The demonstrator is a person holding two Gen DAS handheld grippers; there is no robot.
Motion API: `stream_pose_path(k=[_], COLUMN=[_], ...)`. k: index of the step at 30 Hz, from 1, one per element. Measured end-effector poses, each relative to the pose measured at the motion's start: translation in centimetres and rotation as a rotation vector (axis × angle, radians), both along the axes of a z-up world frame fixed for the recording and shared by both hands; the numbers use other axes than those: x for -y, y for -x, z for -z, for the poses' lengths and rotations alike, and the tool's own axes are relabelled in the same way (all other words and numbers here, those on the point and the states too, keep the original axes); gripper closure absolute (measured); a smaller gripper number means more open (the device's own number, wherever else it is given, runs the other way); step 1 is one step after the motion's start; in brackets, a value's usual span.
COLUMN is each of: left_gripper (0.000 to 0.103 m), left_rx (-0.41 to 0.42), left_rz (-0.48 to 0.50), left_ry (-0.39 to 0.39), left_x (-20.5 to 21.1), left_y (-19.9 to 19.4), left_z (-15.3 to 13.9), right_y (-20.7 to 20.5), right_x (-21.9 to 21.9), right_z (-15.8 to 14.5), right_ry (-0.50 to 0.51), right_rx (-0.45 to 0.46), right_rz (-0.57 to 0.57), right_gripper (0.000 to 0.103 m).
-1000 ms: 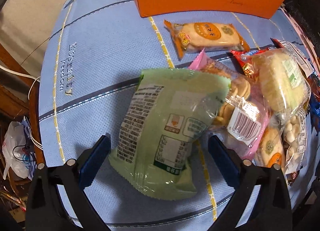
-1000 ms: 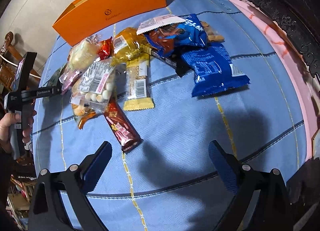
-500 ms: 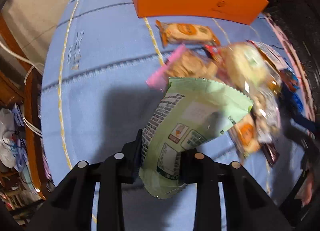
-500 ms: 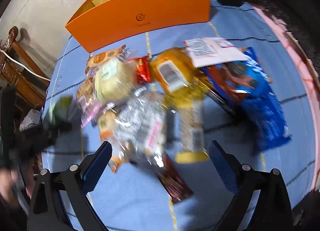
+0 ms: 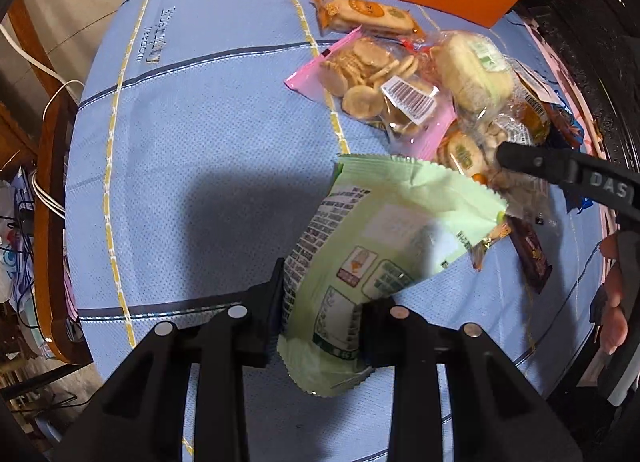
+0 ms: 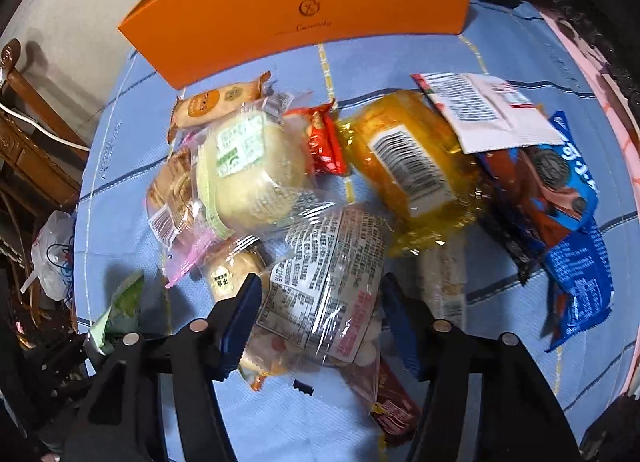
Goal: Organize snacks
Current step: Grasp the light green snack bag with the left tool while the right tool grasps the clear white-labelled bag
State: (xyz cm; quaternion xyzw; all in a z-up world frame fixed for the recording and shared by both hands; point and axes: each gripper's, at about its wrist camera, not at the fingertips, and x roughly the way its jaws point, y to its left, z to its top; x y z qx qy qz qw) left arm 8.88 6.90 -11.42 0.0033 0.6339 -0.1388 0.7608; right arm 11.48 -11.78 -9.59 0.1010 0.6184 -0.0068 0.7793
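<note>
A: left gripper (image 5: 322, 316) is clamped on the pale green snack bag (image 5: 384, 246), bag sticks up toward 1 o'clock, off the blue tablecloth (image 5: 192, 134)

B: and the right gripper (image 6: 316, 320)?

A: its jaws have just been closing around the clear packet with printed label (image 6: 324, 286) at the pile's 6 o'clock; can't tell if the pads press yet. Orange box (image 6: 304, 10) stands at 12 o'clock behind the pile, a blue cookie pack (image 6: 576, 238) at 3 o'clock

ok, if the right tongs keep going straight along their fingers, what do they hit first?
The clear packet with the printed label, already between the right tongs, which have just been closing on it. Whether the pads press it yet is unclear. Below it, likely the blue tablecloth.
</note>
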Motion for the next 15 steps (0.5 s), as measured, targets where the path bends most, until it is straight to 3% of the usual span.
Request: stream_pose_path(k=[5, 8, 11, 15], left_gripper=[0.072, 0.07, 0.07, 0.07], left_rx=[-0.013, -0.015, -0.016, -0.016], left_rz=[0.005, 0.015, 0.014, 0.002], left_ry=[0.013, 0.015, 0.022, 0.047], left_x=[0.1, 0.3, 0.5, 0.0], left_y=[-0.5, -0.5, -0.7, -0.7], left_z=[0.1, 0.3, 0.4, 0.5], right_y=[-1.1, -1.1, -0.3, 1.9], right_x=[0.1, 0.1, 0.2, 0.7], right_z=[1.3, 1.2, 0.6, -1.2], right_ry=[-0.048, -0.028, -0.006, -0.012], right_rx=[-0.028, -0.018, 0.009, 0.056], right_rz=[0.011, -0.021, -0.046, -0.073], right_gripper=[0.041, 0.06, 0.069, 0.07])
